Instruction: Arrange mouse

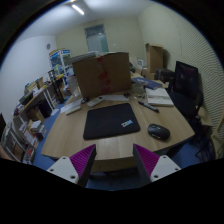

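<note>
A dark mouse (158, 131) lies on the wooden table (75, 135), just right of a black mouse pad (111, 121) and off it. My gripper (113, 162) is held back from the table's near edge, well short of the mouse, which lies ahead and to the right of the fingers. The fingers (84, 160) with their magenta pads stand wide apart with nothing between them.
A large cardboard box (102, 73) stands at the far side of the table. Papers and a pen (150, 104) lie to its right. A dark chair (186, 80) stands at the right, shelves and clutter (35, 100) at the left.
</note>
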Tool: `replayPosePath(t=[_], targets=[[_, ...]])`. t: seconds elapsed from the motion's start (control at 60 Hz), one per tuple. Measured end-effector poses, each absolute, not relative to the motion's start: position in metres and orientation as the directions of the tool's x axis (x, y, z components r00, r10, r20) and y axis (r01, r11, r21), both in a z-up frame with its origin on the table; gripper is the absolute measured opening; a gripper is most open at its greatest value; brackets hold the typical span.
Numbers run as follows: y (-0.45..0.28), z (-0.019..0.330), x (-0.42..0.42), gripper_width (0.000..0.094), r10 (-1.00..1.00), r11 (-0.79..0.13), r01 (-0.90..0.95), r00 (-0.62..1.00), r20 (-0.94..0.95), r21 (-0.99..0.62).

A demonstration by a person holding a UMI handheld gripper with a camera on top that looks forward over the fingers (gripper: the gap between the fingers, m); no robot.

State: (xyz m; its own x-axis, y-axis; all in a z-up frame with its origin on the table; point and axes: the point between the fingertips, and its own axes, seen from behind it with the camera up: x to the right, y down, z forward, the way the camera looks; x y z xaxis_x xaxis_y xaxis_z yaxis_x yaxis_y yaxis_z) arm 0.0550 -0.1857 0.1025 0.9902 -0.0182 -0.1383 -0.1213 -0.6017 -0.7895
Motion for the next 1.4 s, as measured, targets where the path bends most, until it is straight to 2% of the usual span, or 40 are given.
replayPosePath(t=[0.083,0.283,0.617,0.65,0.85,0.933,0.95,0.967,1.0,1.233,1.283,1.4], targets=[[-0.182,0.1,0.076,0.0747,-0.037,-0.599,-0.104,0.994,-0.103,-0.794],[-0.163,0.067,0.149,0.075,-0.026,-0.577,-0.04,0.999,-0.031,-0.816],[-0.104,-0.002,0.25,0.0742,0.032,-0.58,0.059,0.998,0.051,-0.812],[-0.098,-0.008,0.253,0.0764,0.046,-0.582,0.066,0.998,0.049,-0.811],[-0.052,-0.005,0.253,0.0733,0.079,-0.483,0.04,0.997,0.002,-0.875],[-0.037,-0.004,0.255,0.0653,0.052,-0.45,0.027,0.999,0.004,-0.893],[-0.036,-0.004,0.255,0.067,0.044,-0.447,0.022,0.999,0.003,-0.894],[-0.035,-0.004,0.255,0.0611,0.037,-0.444,0.017,0.999,0.0,-0.896],[-0.034,-0.004,0.256,0.0494,0.018,-0.447,0.001,1.0,-0.008,-0.895],[-0.036,-0.006,0.255,0.0341,-0.07,-0.578,-0.089,0.996,-0.059,-0.811],[-0.036,0.004,0.254,0.0335,-0.075,-0.594,-0.096,0.995,-0.063,-0.799],[-0.008,0.078,0.234,0.0335,-0.088,-0.479,-0.097,0.994,-0.063,-0.873]])
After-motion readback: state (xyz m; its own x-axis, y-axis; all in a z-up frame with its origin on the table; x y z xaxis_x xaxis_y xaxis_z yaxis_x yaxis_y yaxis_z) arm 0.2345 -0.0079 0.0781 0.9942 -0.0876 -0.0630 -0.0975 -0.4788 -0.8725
